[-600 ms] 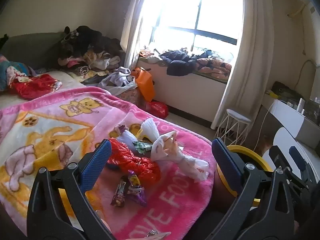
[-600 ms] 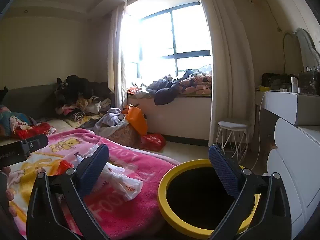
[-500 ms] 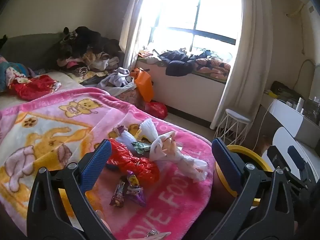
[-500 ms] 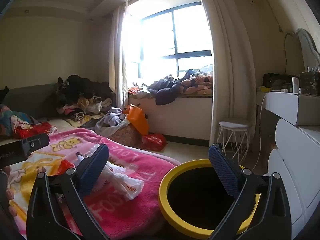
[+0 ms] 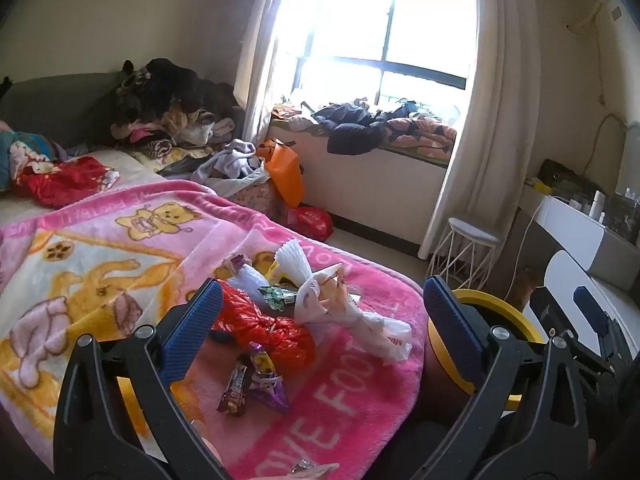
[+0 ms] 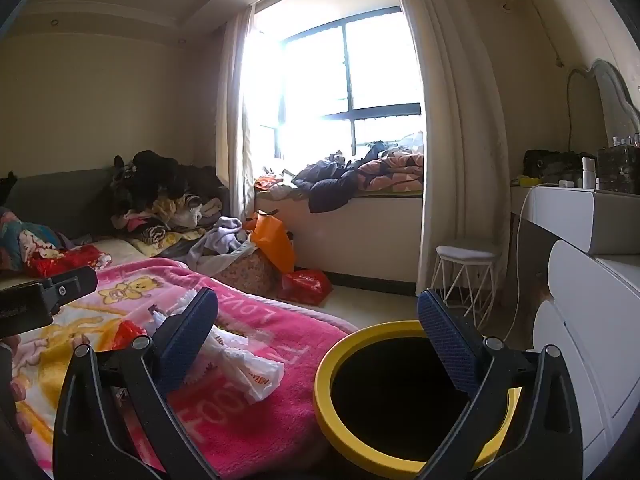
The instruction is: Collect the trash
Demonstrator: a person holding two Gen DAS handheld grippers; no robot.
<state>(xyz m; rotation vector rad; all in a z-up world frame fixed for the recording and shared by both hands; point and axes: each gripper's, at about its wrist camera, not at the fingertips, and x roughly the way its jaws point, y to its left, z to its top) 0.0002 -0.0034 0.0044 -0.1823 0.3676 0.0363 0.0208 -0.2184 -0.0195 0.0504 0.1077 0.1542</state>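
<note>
A heap of trash lies on the pink blanket (image 5: pixel 100 264): a red crumpled plastic bag (image 5: pixel 264 326), a white knotted bag (image 5: pixel 352 316), a green wrapper (image 5: pixel 276 298) and candy wrappers (image 5: pixel 256 384). My left gripper (image 5: pixel 320 332) hovers open just before this heap, nothing between its blue pads. The yellow-rimmed bin (image 6: pixel 384 396) stands on the floor beside the bed. My right gripper (image 6: pixel 318 344) is open over the gap between the bed and the bin, holding nothing. The white bag (image 6: pixel 248 368) shows by its left finger.
Clothes pile up at the bed's far end (image 5: pixel 168 120) and on the window seat (image 6: pixel 360 176). An orange bag (image 6: pixel 272 242) and a red bag (image 6: pixel 306 286) sit on the floor. A white stool (image 6: pixel 466 276) and white dresser (image 6: pixel 588 320) stand at right.
Both views have shifted only slightly; the grippers stay open and the trash has not moved.
</note>
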